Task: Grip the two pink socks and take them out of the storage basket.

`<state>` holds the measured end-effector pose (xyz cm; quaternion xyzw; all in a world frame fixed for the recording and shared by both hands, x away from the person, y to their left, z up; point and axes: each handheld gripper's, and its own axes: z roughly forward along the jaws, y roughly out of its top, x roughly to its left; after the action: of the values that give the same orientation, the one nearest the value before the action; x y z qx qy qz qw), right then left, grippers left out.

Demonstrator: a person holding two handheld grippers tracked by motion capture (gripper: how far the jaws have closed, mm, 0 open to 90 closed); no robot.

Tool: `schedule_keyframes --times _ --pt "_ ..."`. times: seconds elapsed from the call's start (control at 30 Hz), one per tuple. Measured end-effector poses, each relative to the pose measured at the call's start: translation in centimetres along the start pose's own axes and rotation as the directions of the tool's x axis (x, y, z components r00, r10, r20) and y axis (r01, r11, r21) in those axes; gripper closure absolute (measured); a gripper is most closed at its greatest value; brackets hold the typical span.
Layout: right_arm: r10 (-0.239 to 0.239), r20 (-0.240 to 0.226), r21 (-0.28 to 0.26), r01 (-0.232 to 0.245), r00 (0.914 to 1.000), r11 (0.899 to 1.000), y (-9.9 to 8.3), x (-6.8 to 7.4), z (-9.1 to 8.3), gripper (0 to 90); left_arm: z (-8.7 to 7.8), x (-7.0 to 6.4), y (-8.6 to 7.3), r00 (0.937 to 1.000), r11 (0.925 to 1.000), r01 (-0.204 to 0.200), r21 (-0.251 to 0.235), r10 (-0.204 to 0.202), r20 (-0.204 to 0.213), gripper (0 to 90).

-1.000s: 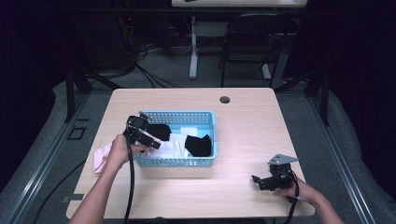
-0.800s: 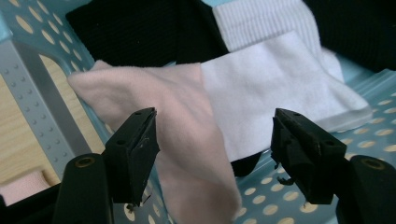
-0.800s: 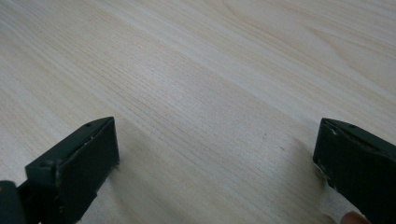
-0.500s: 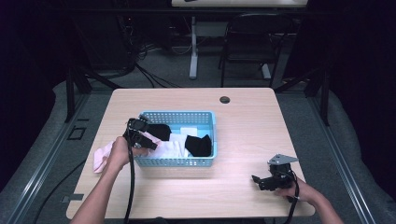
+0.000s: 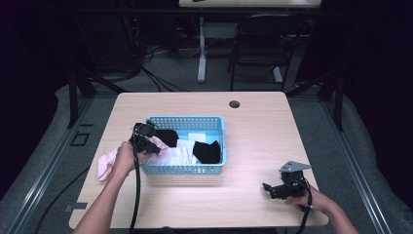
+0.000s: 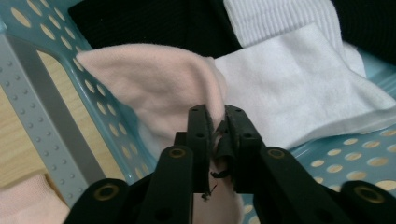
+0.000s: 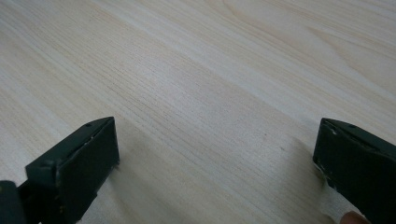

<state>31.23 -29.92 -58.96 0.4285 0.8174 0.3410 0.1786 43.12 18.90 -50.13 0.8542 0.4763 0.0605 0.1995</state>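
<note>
Left gripper view: the pink sock [image 6: 159,88] is pinched by the left gripper [image 6: 215,122] and has been drawn over the basket [image 6: 32,93] wall, while the right gripper [image 7: 215,154] is kept spread, idle.

Looks like a lab/recording room: black-curtained walls, grey carpet floor [image 5: 336,146], cables [image 5: 146,73] trailing on it, 1 plain wooden desk [image 5: 263,122] w/ cable hole, black chair [image 5: 258,48] behind, 2nd desk [image 5: 248,3] at back.

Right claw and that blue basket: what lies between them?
Only bare wooden table between the right claw and the blue basket, seen in the high view.
</note>
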Motion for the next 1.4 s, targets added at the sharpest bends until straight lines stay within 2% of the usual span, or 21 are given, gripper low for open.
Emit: schedule_keyframes --times 0.13,0.23,0.57,1.07,1.4 --pt "0.0 0.0 0.0 0.0 1.0 1.0 0.0 0.0 0.0 0.0 -0.6 -0.2 0.1 0.9998 0.9996 -0.016 -0.022 0.017 0.013 85.7" --pt "0.0 0.0 0.0 0.0 1.0 1.0 0.0 0.0 0.0 0.0 -1.7 -0.4 0.3 0.9994 0.9982 -0.026 -0.054 0.027 0.021 85.7" --pt "0.0 0.0 0.0 0.0 1.0 1.0 0.0 0.0 0.0 0.0 -4.0 -0.9 0.9 0.9983 0.9918 -0.055 -0.115 0.057 0.013 85.9" --pt "-0.001 0.0 0.0 0.001 1.0 1.0 0.0 0.0 0.0 0.0 -5.7 -0.8 1.5 0.9973 0.9911 -0.068 -0.114 0.071 0.018 85.9" --pt "-0.001 0.0 0.0 0.001 1.0 1.0 0.0 0.0 0.0 0.0 -7.5 -0.8 2.1 0.9964 0.9887 -0.081 -0.126 0.084 0.013 85.7"
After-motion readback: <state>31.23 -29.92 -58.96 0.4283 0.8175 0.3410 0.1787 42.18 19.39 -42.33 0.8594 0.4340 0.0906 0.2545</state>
